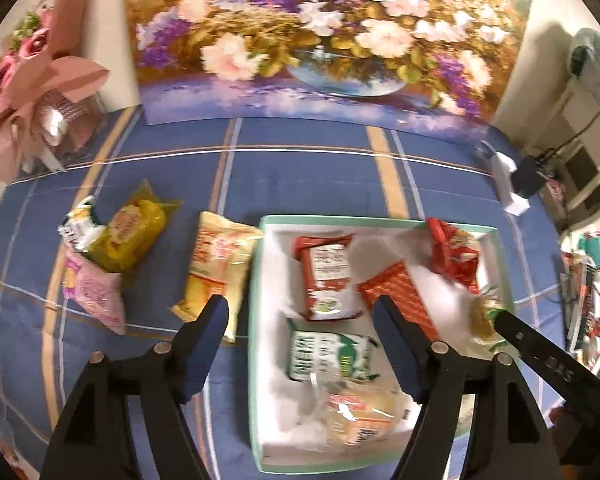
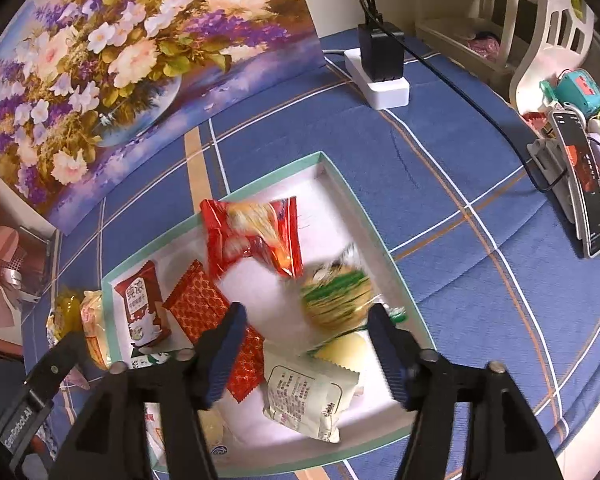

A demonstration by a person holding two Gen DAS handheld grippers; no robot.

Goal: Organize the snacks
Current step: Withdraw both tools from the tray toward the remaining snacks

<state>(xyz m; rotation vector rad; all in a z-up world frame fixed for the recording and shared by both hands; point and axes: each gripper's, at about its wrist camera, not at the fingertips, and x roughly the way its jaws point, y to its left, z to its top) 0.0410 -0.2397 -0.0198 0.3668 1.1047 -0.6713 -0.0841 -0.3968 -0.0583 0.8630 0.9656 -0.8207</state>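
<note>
Surface: blue plaid counter (image 1: 320, 168), floral painting (image 1: 324, 32) behind.
Box: white tray (image 1: 260, 280) holds several snacks.
Loose: yellow packet (image 1: 216, 268) just beside tray.
Left claw (image 1: 300, 320): spread, empty.
Right claw (image 2: 306, 330): spread, empty.
Risk: green-striped snack (image 2: 336, 296) by the rim may tumble out.

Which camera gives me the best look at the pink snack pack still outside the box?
Left wrist view: the pink pack lies in full sight on the blue cloth, left of the box, under the yellow pack. The right wrist view shows only a pink corner, behind the left tool.
</note>
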